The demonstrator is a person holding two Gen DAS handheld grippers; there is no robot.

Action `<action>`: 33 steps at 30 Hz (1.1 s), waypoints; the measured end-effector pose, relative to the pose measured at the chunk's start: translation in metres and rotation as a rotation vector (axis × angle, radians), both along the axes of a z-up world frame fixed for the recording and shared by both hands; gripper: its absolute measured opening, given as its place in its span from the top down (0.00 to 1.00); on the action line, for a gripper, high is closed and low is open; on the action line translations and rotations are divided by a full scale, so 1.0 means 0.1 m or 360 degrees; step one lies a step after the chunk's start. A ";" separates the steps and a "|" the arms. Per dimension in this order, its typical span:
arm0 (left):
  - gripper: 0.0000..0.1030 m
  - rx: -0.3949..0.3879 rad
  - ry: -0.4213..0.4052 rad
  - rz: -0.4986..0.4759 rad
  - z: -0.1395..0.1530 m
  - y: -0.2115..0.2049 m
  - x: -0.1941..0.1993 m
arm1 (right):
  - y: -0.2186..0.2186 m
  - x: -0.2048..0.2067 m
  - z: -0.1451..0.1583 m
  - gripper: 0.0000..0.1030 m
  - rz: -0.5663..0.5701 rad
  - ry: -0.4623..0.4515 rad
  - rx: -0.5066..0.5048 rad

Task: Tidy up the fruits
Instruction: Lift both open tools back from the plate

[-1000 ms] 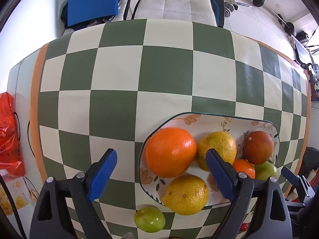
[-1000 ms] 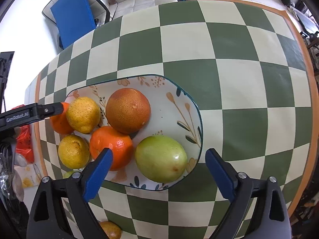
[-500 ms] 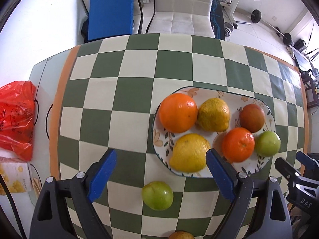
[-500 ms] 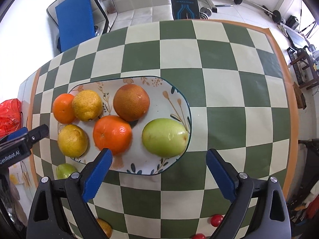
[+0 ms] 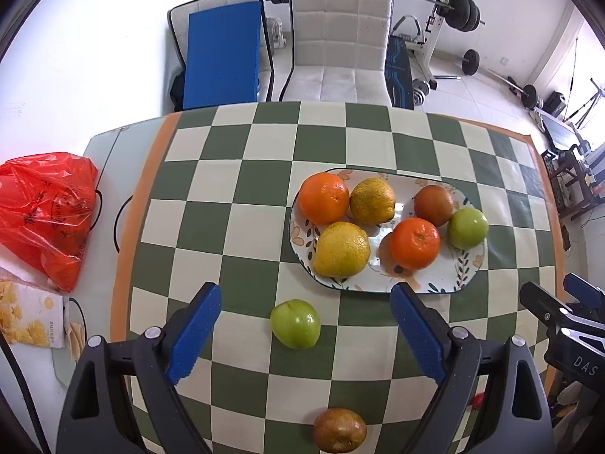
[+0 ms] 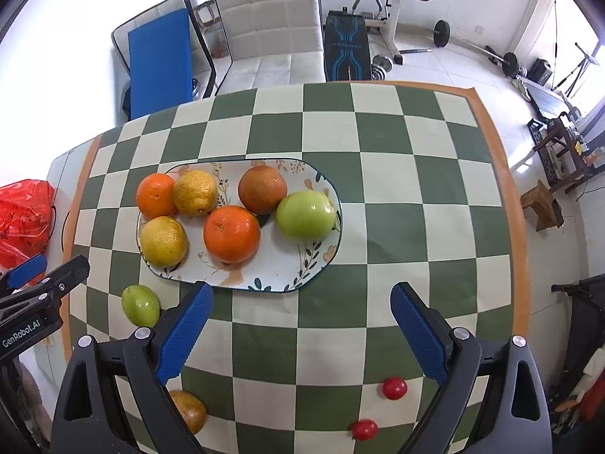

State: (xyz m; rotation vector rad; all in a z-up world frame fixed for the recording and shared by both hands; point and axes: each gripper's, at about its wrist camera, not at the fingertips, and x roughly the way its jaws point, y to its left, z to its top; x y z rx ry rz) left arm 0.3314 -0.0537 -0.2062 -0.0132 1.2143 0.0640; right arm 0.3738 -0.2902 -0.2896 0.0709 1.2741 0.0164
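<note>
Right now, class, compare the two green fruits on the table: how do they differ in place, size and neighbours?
The plate fruit lies on the plate, at its right end; the loose fruit lies on the cloth, off the plate's near left corner.
The plate fruit looks clearly bigger than the loose fruit.
The plate fruit touches a brownish orange; the loose fruit touches nothing.
Both are smooth, green and roundish, and neither is gripped.

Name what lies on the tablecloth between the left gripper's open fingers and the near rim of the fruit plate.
A small green apple sits there alone on the checkered cloth, short of the plate and ahead of the left gripper. The left wrist view shows it best.
</note>
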 end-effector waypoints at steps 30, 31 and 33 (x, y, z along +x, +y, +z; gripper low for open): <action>0.01 0.0291 0.0218 0.0095 -0.45 0.61 -0.71 | 0.57 -0.82 -0.60 0.06 0.0033 0.0386 0.0416; 0.01 0.0313 0.0267 0.0108 -0.55 0.69 -0.76 | 0.69 -0.86 -0.73 0.06 0.0066 0.0434 0.0402; 0.01 0.0327 0.0332 0.0129 -0.68 0.80 -0.83 | 0.94 -0.95 -0.95 0.06 0.0161 0.0524 0.0370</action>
